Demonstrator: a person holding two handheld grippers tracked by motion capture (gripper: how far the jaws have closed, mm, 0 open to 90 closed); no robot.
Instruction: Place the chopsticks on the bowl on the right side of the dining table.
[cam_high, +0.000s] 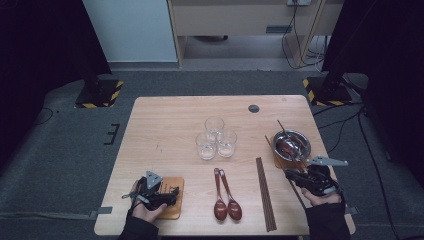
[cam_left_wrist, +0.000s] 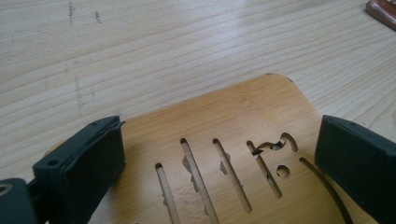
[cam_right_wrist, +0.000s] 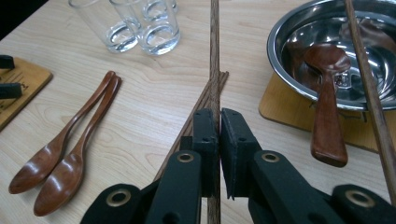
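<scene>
A single chopstick is gripped between the clenched jaws of the right claw, lifted off the desk just beside the steel bowl, probably for setting into that bowl, where a spoon and another chopstick already lie. The left claw is held released, jaws astride the bamboo coaster, not pressing it. More chopsticks remain on the desk.

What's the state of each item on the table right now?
Right gripper: shut on a chopstick.
Left gripper: open over the wooden coaster.
Glasses: upright, empty.
Bowl: holds a spoon and a chopstick.
Two spoons: lying flat.
</scene>
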